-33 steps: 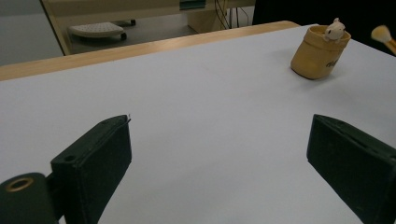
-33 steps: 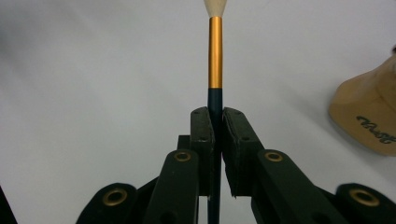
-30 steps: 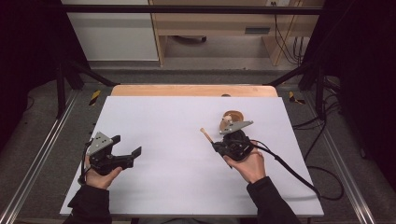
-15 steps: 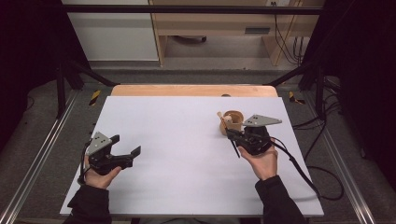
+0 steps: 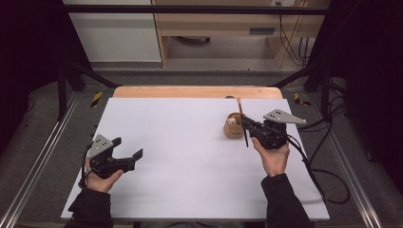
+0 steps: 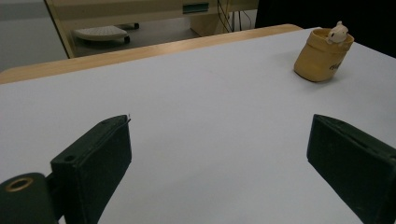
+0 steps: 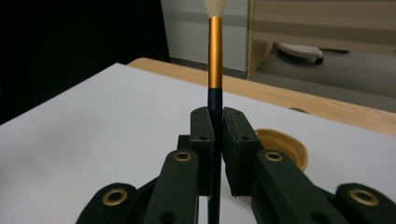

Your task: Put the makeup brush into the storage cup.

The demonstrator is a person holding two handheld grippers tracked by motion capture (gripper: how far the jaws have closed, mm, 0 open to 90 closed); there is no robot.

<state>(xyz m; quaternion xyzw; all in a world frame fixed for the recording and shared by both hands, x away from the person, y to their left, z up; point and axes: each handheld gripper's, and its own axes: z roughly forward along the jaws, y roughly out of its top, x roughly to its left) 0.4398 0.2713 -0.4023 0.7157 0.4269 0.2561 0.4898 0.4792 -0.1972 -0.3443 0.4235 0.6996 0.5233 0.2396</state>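
A paintbrush (image 7: pixel 215 60) stands upright in the centre of the right gripper view, its dark lower handle pinched between the two black jaws, a gold-orange ferrule above that and a pale tuft of bristles at the top edge of the frame. The right gripper (image 7: pixel 215 140) is clamped on it, jaws pressed against the handle from both sides. In the high view the brush (image 5: pixel 243 124) shows as a thin rod right of centre, its pale tip toward the far edge of the table and its dark end hanging below the jaws.

Just behind the jaws, lower right of centre in the right gripper view, sits the round rim of a tan cup (image 7: pixel 282 144). In the high view that cup (image 5: pixel 233 126) stands on the white table (image 5: pixel 190 156) immediately left of the right gripper (image 5: pixel 246 124); whether the two touch cannot be told. A small pale figure (image 6: pixel 337 32) perches on its rim, seen in the upper right of the left gripper view.

The left gripper (image 5: pixel 127 151) rests in the lower left of the high view, held in a hand (image 5: pixel 97 180), well apart from the cup. Its jaws stand wide apart over bare table, nothing between them.

A wooden strip (image 5: pixel 197 92) runs along the table's far edge.
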